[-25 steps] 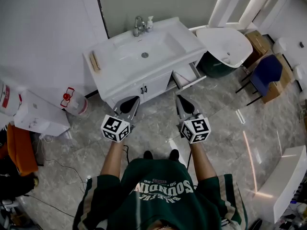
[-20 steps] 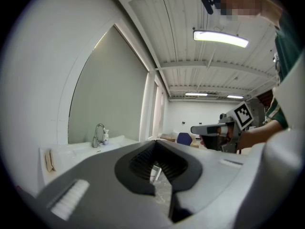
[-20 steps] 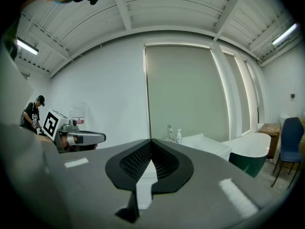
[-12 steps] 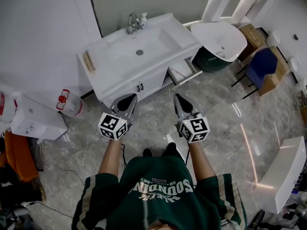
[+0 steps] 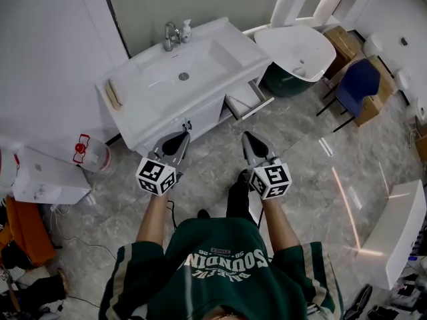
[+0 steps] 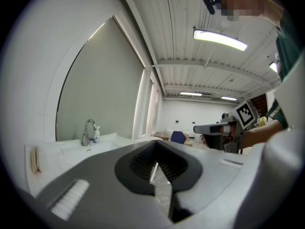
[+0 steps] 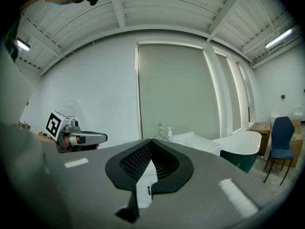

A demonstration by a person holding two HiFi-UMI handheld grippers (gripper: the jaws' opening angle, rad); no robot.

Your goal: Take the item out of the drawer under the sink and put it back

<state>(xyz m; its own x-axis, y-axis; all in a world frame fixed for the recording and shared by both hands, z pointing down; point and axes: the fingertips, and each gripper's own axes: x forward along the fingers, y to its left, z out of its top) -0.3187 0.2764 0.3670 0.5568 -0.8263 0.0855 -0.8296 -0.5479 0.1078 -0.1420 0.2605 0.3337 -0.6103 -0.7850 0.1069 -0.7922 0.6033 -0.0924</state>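
Note:
The white sink cabinet (image 5: 170, 105) stands ahead of me, with its small drawer (image 5: 248, 101) pulled open at the right end, under the countertop. What lies in the drawer I cannot make out. My left gripper (image 5: 180, 136) is shut and empty, pointing level at the cabinet doors. My right gripper (image 5: 247, 138) is also shut and empty, a short way in front of the open drawer. In the left gripper view the left gripper (image 6: 155, 145) faces the basin and tap (image 6: 88, 130). The right gripper (image 7: 151, 141) points at the cabinet front.
A tap (image 5: 171, 35) and a soap bottle (image 5: 186, 27) stand at the back of the basin. A white bathtub (image 5: 297, 49) sits right of the cabinet, with a blue chair (image 5: 357, 84) and cardboard boxes (image 5: 345, 42) beyond. A water jug (image 5: 90, 153) stands at the left.
Both grippers have come closer to the cabinet as the person stepped forward, one foot now ahead. The jaws stayed shut.

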